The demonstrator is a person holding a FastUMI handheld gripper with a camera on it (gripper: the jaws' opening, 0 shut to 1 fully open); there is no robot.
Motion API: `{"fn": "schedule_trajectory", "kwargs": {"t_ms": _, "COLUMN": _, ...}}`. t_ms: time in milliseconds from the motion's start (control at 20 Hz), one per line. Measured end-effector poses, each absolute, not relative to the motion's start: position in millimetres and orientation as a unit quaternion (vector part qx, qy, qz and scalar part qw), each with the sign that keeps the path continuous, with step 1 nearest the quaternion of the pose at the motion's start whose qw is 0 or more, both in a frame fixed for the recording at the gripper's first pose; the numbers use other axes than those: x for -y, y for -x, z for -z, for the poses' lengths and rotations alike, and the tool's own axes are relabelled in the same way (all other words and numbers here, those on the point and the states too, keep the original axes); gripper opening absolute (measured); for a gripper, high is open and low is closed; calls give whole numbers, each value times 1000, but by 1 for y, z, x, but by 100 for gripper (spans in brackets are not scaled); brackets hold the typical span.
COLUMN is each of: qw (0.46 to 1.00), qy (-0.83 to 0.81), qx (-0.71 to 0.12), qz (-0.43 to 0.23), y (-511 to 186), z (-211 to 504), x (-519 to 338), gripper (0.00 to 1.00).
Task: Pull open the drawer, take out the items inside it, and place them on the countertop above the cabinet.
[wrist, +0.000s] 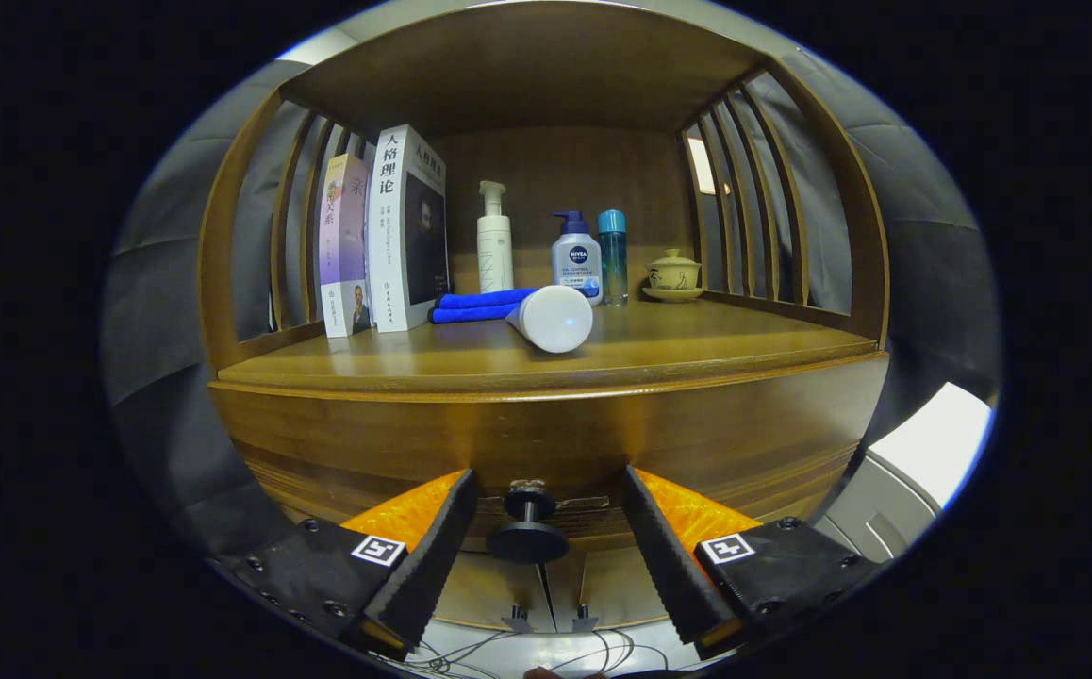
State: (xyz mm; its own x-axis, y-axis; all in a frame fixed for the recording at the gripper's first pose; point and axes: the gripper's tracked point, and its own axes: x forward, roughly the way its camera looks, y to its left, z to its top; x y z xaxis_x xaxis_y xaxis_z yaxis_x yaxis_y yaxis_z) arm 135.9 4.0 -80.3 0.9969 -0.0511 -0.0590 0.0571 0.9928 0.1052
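Looking along the gripper in the gripper view, its two fingers stand wide apart with the drawer knob in the gap between them, touched by neither. The knob juts from the drawer front, which sits flush under the front edge of the table, so the drawer looks closed and its contents are hidden.

On the table lie a white tube near the front edge at the middle, a folded blue cloth just behind it, two books upright toward the left edge, three bottles along the back edge, and a small lidded cup near the back right corner.

This fits either reaching for the knob to pull, or having pushed the drawer home with the items already up top; the scene does not settle which. If a pull is meant, both fingers should close squarely on the knob's stem behind its disc, then draw straight back, level, so the grip does not slip off.
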Motion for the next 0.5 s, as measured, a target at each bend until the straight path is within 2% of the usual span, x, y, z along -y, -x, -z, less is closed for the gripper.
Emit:
{"fn": "schedule_trajectory", "kwargs": {"t_ms": 250, "qw": 996, "qy": -77, "qx": -34, "qz": 20, "y": -133, "z": 75, "x": -3, "gripper": 98}}
{"fn": "schedule_trajectory", "kwargs": {"t_ms": 500, "qw": 998, "qy": -57, "qx": 12, "qz": 33, "y": -112, "z": 42, "x": 11, "gripper": 98}}
